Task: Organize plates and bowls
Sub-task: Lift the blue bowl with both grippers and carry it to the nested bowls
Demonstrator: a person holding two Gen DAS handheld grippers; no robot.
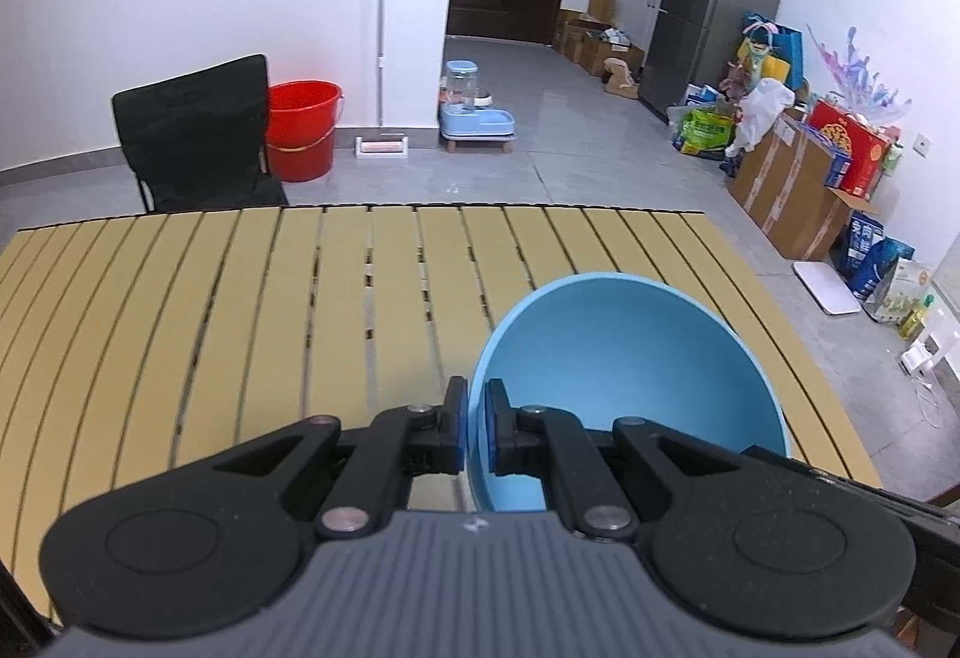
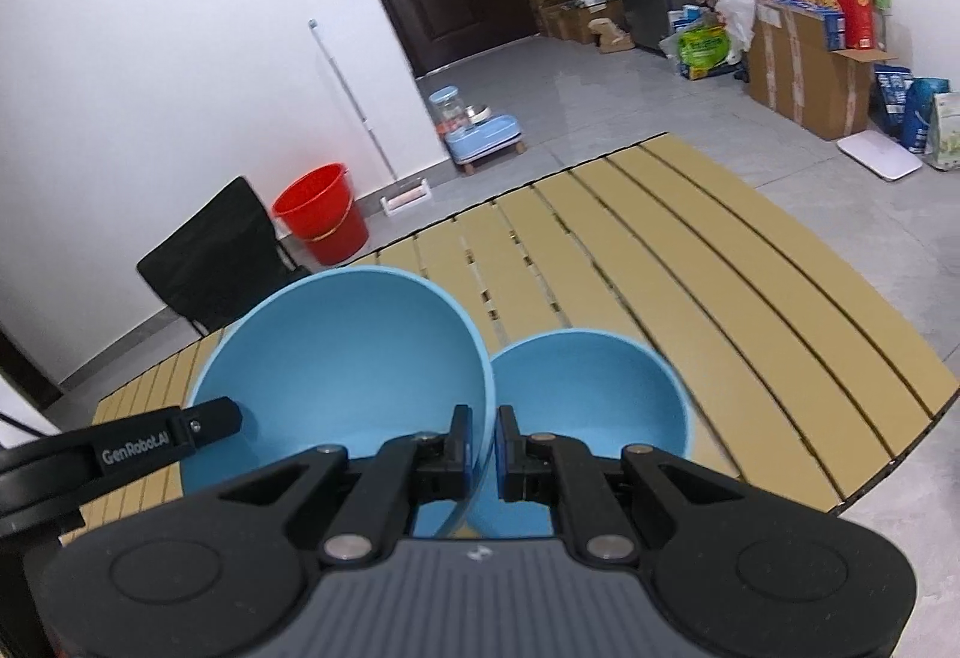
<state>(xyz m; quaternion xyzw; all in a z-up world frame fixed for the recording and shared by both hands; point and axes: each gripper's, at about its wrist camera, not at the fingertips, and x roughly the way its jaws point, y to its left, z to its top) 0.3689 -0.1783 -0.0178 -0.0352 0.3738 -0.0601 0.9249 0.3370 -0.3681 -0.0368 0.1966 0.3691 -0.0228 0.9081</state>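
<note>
The left gripper (image 1: 475,427) had its jaws closed on the near rim of the large blue bowl (image 1: 630,358), one pad outside the wall and one inside, with the bowl leaning off to the right above the slatted yellow worktop (image 1: 240,310). The right gripper (image 2: 483,451) pinched the left rim of the small blue bowl (image 2: 591,400) the same way. In the right wrist view the large bowl sat just left of the small one, their rims nearly touching beside the jaws.
</note>
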